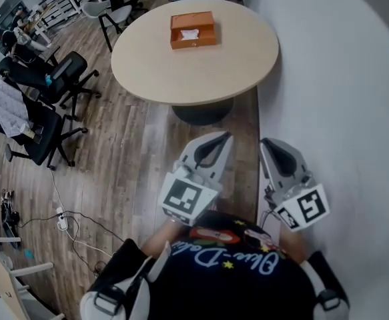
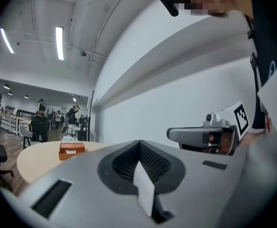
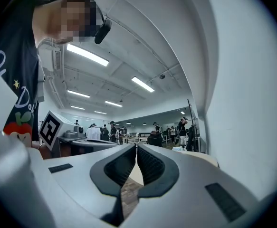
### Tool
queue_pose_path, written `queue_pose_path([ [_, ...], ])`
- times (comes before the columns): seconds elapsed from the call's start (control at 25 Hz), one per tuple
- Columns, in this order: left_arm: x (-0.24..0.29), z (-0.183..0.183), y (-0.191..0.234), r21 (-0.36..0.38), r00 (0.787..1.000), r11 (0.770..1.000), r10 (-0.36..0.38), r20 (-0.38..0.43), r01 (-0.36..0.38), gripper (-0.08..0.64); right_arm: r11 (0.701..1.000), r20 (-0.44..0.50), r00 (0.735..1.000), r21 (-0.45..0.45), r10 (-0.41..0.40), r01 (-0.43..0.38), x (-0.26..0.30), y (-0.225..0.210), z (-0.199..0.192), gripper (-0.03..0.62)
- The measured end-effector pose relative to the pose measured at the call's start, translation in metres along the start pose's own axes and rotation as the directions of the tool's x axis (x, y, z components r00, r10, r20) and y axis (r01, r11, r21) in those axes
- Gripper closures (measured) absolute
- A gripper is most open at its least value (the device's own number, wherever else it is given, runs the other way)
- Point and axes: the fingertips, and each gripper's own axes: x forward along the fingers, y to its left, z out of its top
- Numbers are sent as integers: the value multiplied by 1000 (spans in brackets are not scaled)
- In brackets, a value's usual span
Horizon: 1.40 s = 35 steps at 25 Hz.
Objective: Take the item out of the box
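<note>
The left gripper (image 1: 221,140) has its jaws pressed together on nothing. The right gripper (image 1: 269,144) beside it is likewise closed and empty. Both point level over the floor, short of the round table (image 1: 154,72). The orange box (image 1: 193,30) sits on the table's far half, well apart from both, ahead and slightly left of them, with its long side running across the view. The left gripper is marginally nearer. The box is open-topped, and a white item (image 1: 189,35) lies inside.

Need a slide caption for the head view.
Both shut, left gripper and right gripper face orange box on round beige table.
</note>
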Motion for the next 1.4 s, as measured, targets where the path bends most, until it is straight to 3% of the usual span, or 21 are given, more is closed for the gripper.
queue_pose_path([
  [0.76, 32, 9, 110, -27, 999, 999, -42, 7, 42, 575, 1000, -68, 998, -30, -9, 7, 113, -14, 0, 597],
  [1.4, 57, -6, 188, -57, 995, 994, -96, 2, 96, 575, 996, -88, 993, -49, -84, 80, 186, -34, -13, 597],
])
